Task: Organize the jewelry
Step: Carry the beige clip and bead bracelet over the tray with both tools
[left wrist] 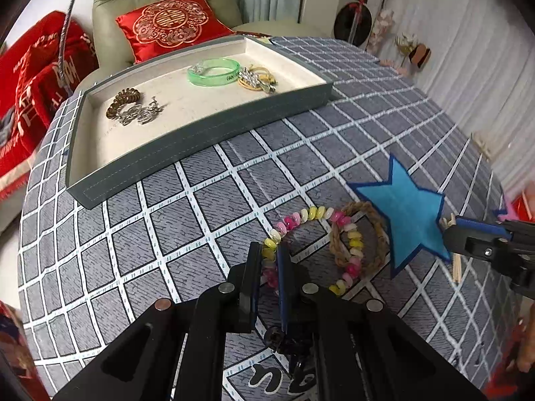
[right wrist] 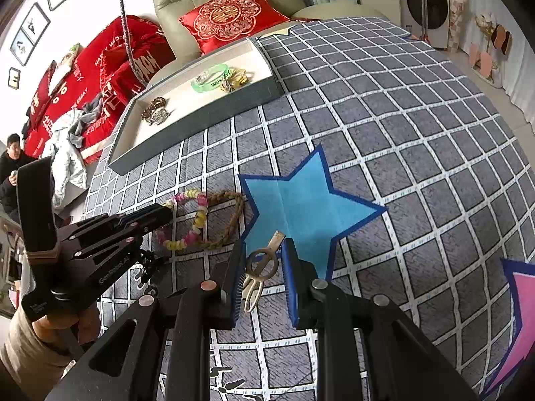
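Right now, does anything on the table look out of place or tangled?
Yes. The beaded bracelet and the braided bracelet overlap on the cloth instead of lying in the tray. The left tool is shut on the beaded one, so lifting may drag the braided one.

Readable text was sparse. The left gripper (right wrist: 167, 214) carried pale lettering along its black body in the right wrist view, beginning "GenRobot"; the ending was too small to make out.

The red cushion (right wrist: 230, 16) on the armchair bore a gold double-happiness character inside a round ornament; it also showed in the left wrist view (left wrist: 170, 20).

The red blanket (right wrist: 83, 77) carried white lettering: "HAPPY WEDD…" on one fold, other words creased and unreadable.

The green bracelet (right wrist: 210, 75) in the tray had dark print along its band, too small to read.

The grid cloth (left wrist: 284, 381) bore large dark letters at the frame's lower edge, cut off and illegible.
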A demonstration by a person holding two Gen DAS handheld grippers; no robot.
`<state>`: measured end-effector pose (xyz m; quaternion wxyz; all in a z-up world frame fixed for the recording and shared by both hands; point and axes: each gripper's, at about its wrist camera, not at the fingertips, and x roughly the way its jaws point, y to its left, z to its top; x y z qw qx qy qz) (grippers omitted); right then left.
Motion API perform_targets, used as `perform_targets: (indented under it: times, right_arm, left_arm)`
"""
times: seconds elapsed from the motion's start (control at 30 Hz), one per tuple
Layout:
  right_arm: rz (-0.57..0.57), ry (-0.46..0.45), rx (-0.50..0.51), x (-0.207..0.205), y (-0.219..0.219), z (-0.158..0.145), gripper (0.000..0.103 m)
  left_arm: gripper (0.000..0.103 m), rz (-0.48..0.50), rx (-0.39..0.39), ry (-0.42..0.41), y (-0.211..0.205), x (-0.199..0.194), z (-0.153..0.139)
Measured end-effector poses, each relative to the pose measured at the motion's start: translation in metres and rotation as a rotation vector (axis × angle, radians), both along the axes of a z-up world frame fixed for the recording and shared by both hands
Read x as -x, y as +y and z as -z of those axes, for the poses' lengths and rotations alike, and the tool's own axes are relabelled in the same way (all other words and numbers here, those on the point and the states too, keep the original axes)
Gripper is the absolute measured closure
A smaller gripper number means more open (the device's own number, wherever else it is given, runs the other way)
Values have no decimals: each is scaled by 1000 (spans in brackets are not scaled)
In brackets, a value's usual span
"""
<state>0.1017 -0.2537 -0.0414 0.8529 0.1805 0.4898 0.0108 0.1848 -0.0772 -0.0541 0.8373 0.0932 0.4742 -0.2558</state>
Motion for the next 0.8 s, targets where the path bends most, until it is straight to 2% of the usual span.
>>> perform_targets:
  times: [0.5,0.8]
  right_arm:
    - [-31,-46,49,-27,-3,-31,80]
    - [-68,-79,57,-61,-1,-53,80]
  left_arm:
    - [80,-25,132,-44,11,-10,-47]
    - [79,-87,194,-65,24,-37,-66]
